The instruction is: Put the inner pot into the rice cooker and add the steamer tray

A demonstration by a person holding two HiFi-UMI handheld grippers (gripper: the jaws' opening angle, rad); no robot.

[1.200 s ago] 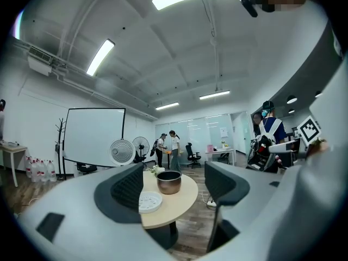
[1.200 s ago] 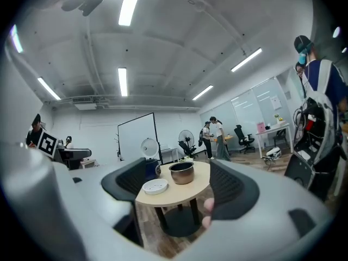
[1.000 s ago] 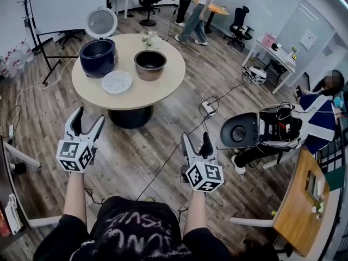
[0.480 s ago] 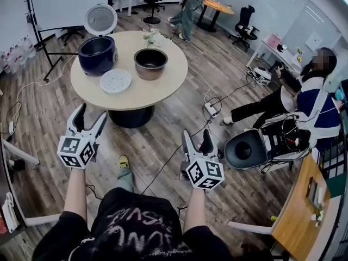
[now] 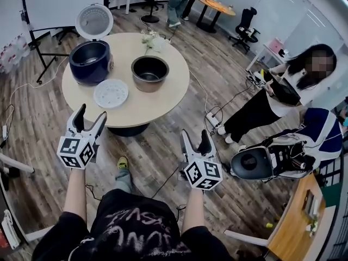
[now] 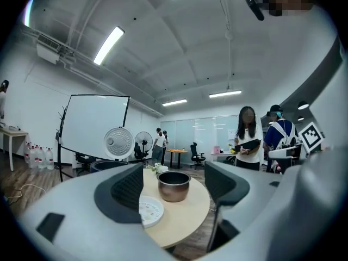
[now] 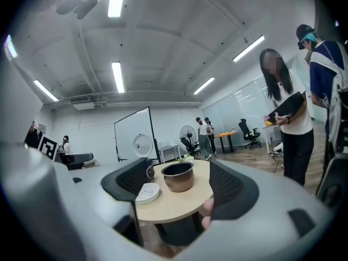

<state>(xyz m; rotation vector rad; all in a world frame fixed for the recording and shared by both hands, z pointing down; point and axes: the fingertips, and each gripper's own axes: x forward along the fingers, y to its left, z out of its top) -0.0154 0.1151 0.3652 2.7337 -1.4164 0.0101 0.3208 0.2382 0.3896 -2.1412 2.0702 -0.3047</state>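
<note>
Head view: The round beige wooden table (image 5: 163, 97) stands at 12 o'clock from the operator, out of reach. On its top, the dark blue glossy rice cooker (image 5: 89, 61) sits at 9 o'clock with its white round lid (image 5: 93, 22) hinged upright, presumably left open to receive the pot. Its cavity appears empty, though it is too small here to confirm. The bare metal inner pot (image 5: 150, 72), cylindrical with a dark interior, rests at 3 o'clock, well apart from the cooker. The flat white perforated steamer tray (image 5: 111, 93) lies at 7 o'clock. Both task items remain unloaded. The left gripper (image 5: 91, 116) and right gripper (image 5: 194, 137) are carried low ahead of the body, pointing towards the table, consistent with an approach.

Left gripper view: Jaws released, wide apart, nothing between them; their ribbed dark pads frame the distant pot and tray.

Right gripper view: Jaws likewise spread and empty, aimed at the same table.
</note>
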